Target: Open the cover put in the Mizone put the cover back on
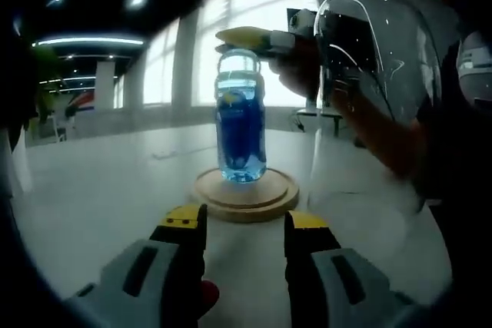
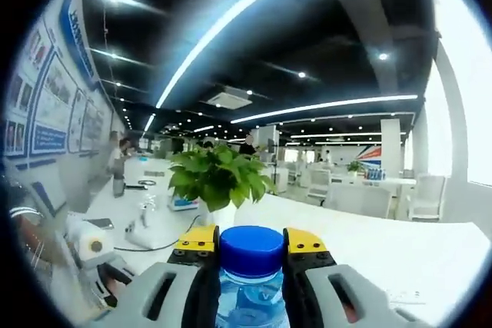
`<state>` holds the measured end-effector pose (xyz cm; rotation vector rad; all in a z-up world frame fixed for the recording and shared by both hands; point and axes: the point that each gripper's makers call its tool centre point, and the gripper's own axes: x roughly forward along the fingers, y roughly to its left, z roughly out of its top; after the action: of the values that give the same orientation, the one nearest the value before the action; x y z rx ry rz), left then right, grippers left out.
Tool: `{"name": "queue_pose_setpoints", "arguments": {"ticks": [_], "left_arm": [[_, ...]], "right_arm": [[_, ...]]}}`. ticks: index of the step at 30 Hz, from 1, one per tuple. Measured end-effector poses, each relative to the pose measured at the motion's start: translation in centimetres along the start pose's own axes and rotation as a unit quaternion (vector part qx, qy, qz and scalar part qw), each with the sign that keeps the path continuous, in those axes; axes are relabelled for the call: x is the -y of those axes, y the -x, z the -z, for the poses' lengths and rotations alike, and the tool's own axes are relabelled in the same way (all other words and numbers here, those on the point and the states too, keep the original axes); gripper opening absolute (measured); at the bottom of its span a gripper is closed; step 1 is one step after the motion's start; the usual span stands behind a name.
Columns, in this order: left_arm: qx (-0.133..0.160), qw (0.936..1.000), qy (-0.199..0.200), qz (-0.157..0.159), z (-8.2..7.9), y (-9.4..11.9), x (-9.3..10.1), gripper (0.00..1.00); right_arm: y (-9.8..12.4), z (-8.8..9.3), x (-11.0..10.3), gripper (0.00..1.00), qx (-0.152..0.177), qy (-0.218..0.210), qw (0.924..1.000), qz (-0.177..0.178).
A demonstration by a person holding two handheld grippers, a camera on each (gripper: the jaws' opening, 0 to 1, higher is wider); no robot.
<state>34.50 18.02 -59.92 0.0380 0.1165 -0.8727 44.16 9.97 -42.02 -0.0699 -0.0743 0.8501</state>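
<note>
Left gripper view. The left gripper (image 1: 244, 224) is seen low in the frame, its yellow-tipped jaws spread apart with nothing between them; it is released. Straight ahead of the jaws, a round wooden base (image 1: 246, 193) rests on the white table (image 1: 100, 190). A bottle (image 1: 241, 117) with a blue label and bluish liquid stands upright on the base, centred between the lines of the two jaws but well beyond their tips. The right gripper (image 1: 244, 42) is seen reaching in from the right, its yellow-tipped jaws closed around the bottle's neck at the top. A clear glass dome (image 1: 377, 97) is seen to the right of the bottle, off the base, in front of the person's arm; whether it stands on the table or is lifted cannot be told. Large bright windows (image 1: 254, 36) lie behind.

Right gripper view. The right gripper (image 2: 250, 247) is clenched on the bottle (image 2: 252, 297): both jaws are pressed against the neck just below the blue cap (image 2: 250, 250), which sits between the yellow tips. The bottle is seen from above, rising from the bottom edge of the view. Beyond the jaws a leafy green plant (image 2: 219, 174) is seen on the table (image 2: 384, 251), slightly left of the jaws. Further left, a desk with small items and a poster wall (image 2: 54, 105) is seen.
</note>
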Motion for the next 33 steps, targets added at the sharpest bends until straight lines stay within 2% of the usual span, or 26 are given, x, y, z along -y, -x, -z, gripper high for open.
{"name": "queue_pose_setpoints", "arguments": {"ticks": [7, 14, 33], "left_arm": [[-0.005, 1.0000, -0.003, -0.001, 0.24, -0.05, 0.00, 0.33], [-0.003, 1.0000, -0.001, -0.002, 0.19, -0.02, -0.11, 0.33], [-0.005, 1.0000, 0.001, -0.008, 0.42, -0.01, -0.61, 0.33]], "right_arm": [[0.23, 0.43, -0.14, 0.24, -0.014, -0.009, 0.9999, 0.001], [0.80, 0.24, -0.52, 0.25, -0.008, -0.014, 0.9999, 0.000], [0.20, 0.14, -0.72, 0.26, -0.011, 0.008, 0.9998, -0.013]]}}
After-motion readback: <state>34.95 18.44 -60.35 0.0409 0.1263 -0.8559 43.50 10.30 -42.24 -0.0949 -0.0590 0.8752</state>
